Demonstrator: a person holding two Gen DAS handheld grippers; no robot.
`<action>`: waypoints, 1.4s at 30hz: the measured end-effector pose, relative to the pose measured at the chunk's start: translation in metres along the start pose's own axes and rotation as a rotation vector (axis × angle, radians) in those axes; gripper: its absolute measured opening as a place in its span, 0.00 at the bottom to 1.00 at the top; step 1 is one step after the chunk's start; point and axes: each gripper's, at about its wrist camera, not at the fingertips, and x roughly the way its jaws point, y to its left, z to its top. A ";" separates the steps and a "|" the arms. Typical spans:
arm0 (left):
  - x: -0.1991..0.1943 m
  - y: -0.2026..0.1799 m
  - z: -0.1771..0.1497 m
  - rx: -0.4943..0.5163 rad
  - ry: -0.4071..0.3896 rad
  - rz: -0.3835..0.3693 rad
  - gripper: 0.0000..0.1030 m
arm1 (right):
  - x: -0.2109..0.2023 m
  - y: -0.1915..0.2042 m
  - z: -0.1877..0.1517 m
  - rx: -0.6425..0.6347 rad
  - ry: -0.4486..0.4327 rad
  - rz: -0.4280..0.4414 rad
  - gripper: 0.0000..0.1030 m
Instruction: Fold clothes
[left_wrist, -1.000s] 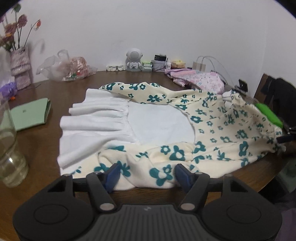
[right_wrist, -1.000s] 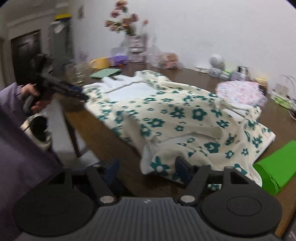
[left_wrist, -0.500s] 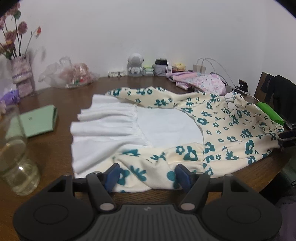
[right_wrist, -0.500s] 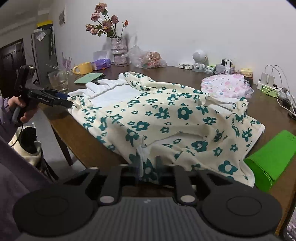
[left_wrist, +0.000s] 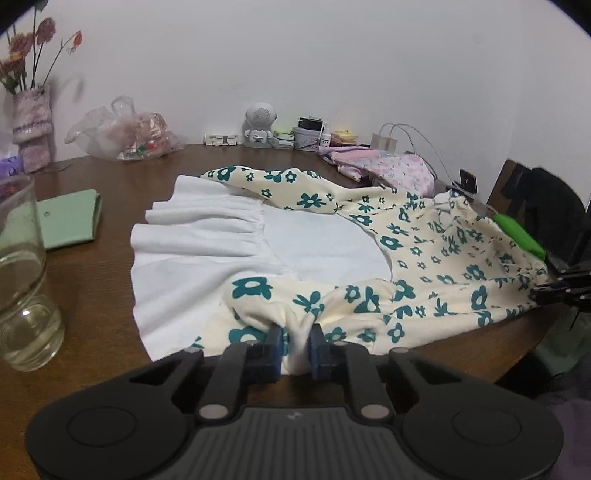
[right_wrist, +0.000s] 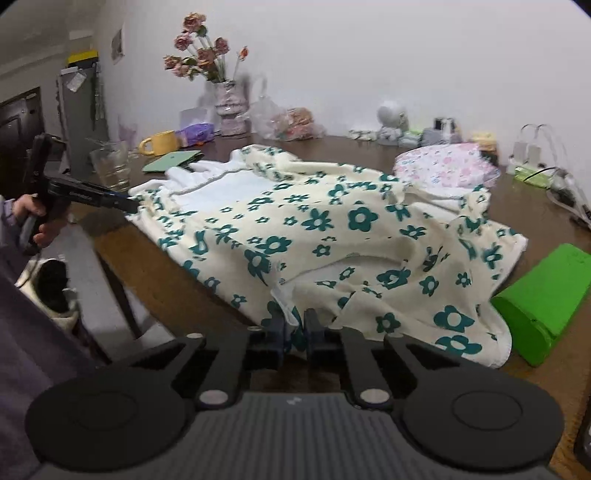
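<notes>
A cream garment with teal flowers (left_wrist: 424, 266) and a white lining (left_wrist: 229, 240) lies spread on the brown wooden table (left_wrist: 92, 295). My left gripper (left_wrist: 296, 341) is shut on its near hem at the table's front edge. My right gripper (right_wrist: 295, 332) is shut on the garment's (right_wrist: 332, 229) near edge at the other end. The left gripper also shows in the right wrist view (right_wrist: 122, 202), pinching the far corner. The right gripper shows at the right edge of the left wrist view (left_wrist: 546, 288).
A glass (left_wrist: 22, 273) with water stands at the left by a green pouch (left_wrist: 70, 221). A bright green folded item (right_wrist: 543, 299), a pink garment (right_wrist: 447, 170), a vase of flowers (right_wrist: 229, 107), a yellow mug (right_wrist: 162, 142) and chargers with cables (right_wrist: 535, 155) crowd the table.
Both grippers have closed on the garment's edge: the right one about half a second ago, the left one just now. The hem is bunched between the left fingers.
</notes>
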 end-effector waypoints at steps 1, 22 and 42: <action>-0.002 -0.001 0.000 0.001 0.002 -0.003 0.10 | -0.002 -0.001 0.001 0.002 0.001 0.010 0.07; 0.111 -0.009 0.127 0.265 0.087 0.114 0.24 | 0.087 -0.055 0.099 -0.099 0.084 -0.313 0.16; 0.075 0.011 0.065 0.154 0.135 0.250 0.14 | 0.075 -0.011 0.055 -0.103 0.016 0.025 0.00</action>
